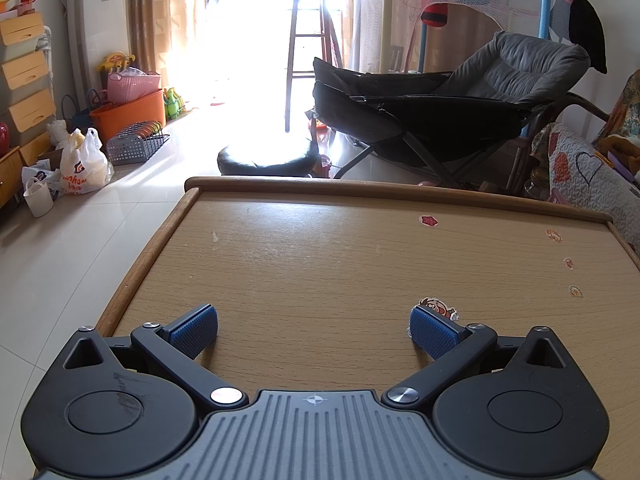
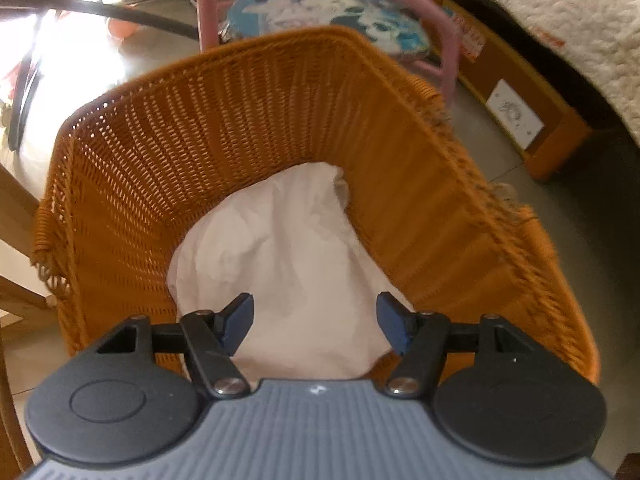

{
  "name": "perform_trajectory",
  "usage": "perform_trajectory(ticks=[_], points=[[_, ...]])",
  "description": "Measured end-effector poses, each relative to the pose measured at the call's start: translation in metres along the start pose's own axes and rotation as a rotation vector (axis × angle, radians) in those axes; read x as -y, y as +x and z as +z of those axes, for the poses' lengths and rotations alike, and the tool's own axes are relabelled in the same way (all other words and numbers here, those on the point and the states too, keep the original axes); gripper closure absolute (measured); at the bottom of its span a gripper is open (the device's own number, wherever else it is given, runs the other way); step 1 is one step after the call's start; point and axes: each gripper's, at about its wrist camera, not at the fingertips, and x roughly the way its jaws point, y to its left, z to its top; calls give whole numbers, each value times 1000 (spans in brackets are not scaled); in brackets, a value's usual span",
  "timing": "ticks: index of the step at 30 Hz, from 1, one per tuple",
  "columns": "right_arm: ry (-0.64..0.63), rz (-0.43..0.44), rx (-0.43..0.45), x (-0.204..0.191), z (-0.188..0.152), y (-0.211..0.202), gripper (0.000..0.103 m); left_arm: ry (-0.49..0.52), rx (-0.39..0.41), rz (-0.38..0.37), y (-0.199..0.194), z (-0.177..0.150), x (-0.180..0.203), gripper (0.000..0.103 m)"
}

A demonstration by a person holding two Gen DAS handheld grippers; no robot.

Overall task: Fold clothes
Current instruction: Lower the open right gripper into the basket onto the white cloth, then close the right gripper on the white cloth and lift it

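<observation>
The white garment lies crumpled in the bottom of the orange wicker basket, bunched against its far wall and plainly not folded; the right claw hangs just above the basket's near rim, its jaws spread wide with cloth showing between them, holding nothing; whether its pads touch the fabric cannot be told from this view. The left claw sits low over the near end of the wooden tabletop, jaws likewise wide apart and empty, with no clothing in that view, only a few small stickers toward the tabletop's right side. This fits either a garment waiting in the basket to be taken out or one dropped there unfolded; the pictures do not settle which. The hazards, as I judge them, centre on the basket: its weave is frayed along the right rim, with loose strands that could snag thin cloth dragged across it; a shallow pinch might catch only one layer, so the piece would slip free or come up twisted; a pad hooking the wall could tip the light basket; the view is blurred, so aim may be poor.
</observation>
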Motion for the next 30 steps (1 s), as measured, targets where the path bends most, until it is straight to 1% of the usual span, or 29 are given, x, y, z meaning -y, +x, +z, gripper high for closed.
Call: perform_trajectory(ticks=[21, 24, 26, 29, 30], points=[[193, -52, -136, 45, -4, 94, 36, 0, 0, 0, 0, 0, 0, 0], [197, -53, -166, 47, -11, 109, 36, 0, 0, 0, 0, 0, 0, 0], [202, -46, -190, 46, -14, 117, 37, 0, 0, 0, 0, 0, 0, 0], [206, -49, -194, 46, -16, 122, 38, 0, 0, 0, 0, 0, 0, 0], [212, -44, -195, 47, -17, 123, 42, 0, 0, 0, 0, 0, 0, 0]])
